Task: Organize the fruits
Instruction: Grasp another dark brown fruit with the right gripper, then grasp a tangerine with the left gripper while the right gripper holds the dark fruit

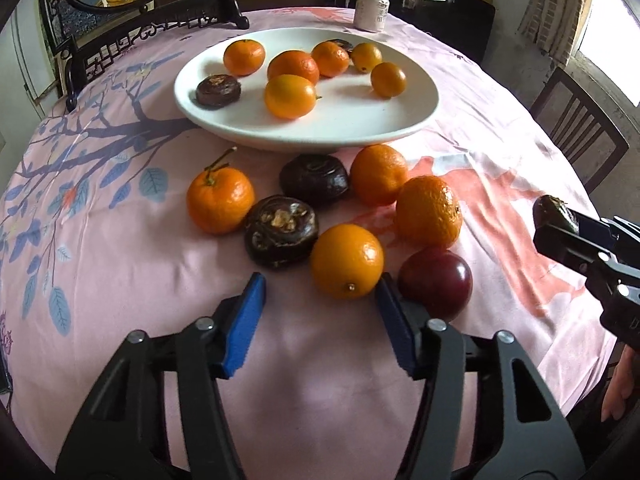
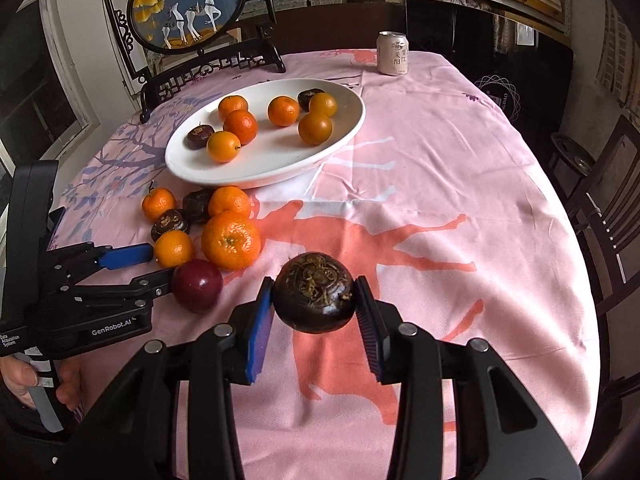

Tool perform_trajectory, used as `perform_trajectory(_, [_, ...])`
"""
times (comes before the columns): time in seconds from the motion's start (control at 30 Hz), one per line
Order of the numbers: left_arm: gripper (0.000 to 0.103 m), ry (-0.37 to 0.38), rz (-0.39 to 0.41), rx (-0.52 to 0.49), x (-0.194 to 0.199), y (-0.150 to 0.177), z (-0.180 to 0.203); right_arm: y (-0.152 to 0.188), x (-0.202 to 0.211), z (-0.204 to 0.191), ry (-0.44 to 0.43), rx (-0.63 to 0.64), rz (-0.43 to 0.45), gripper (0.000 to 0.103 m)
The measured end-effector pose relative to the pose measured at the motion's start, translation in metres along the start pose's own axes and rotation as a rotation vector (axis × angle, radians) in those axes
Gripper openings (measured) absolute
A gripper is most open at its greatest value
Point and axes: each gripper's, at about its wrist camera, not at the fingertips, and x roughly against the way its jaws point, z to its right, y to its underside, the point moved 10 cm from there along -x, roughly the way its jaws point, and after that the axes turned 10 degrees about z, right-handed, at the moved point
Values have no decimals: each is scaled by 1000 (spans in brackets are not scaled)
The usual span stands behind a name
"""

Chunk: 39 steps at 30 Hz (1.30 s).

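Pink floral tablecloth (image 2: 440,168); dark wood chair (image 2: 608,216) at right; deer-painting screen (image 2: 188,4) behind; bright window (image 1: 612,28).

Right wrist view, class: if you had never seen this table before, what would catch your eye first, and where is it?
First, the dark water chestnut clamped in the right claw, raised above the pink tablecloth. Next, the white plate of orange fruits farther back on the left. Near it, loose fruits lie on the cloth, where the open left claw has one finger against a red plum.
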Motion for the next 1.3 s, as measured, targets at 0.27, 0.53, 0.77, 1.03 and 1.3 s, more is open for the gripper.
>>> perform_trajectory(0.27, [46,17,-1,32,-2,-3,5,1,5,0,-2,-8,3,40])
perform_trajectory(0.53, [40,54,-7,49,-6,-9,13,-2,12,-6,-19,-4,17,40])
perform_trajectory(0.77, [51,59,7,77,-16,-21,14,-1,11,-2,-25,-19,16,40])
perform_trajectory(1.03, [35,71,14,94,-5,-14,8,-2,10,-4,-24,-17,14,40])
perform_trajectory(1.3, [35,112,62,117,34,-13,-5,-16,10,-28,-29,23,25,41])
